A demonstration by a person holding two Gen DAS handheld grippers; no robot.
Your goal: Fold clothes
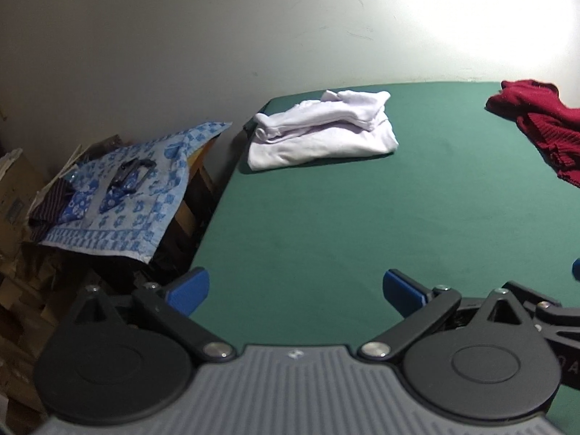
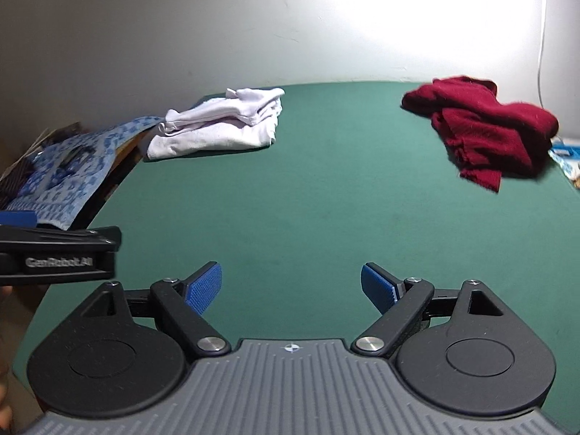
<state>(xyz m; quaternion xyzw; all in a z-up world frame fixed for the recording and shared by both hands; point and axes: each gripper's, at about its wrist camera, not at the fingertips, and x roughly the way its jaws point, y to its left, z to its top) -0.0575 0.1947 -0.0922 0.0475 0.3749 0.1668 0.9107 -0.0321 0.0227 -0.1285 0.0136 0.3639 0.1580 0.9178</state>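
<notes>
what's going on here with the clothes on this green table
A person holds two blue-fingered grippers over a green felt-topped table. The left gripper and the right gripper are both open and empty. A folded pale lilac-white garment lies at the far left of the table. A crumpled dark red knitted garment lies at the far right, not yet folded.

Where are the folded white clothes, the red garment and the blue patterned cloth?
folded white clothes [image 2: 217,128]: right wrist view, front face of the stack.
red garment [image 2: 485,130]: right wrist view, middle of the crumpled heap.
blue patterned cloth [image 1: 145,188]: left wrist view, its flat top.
</notes>
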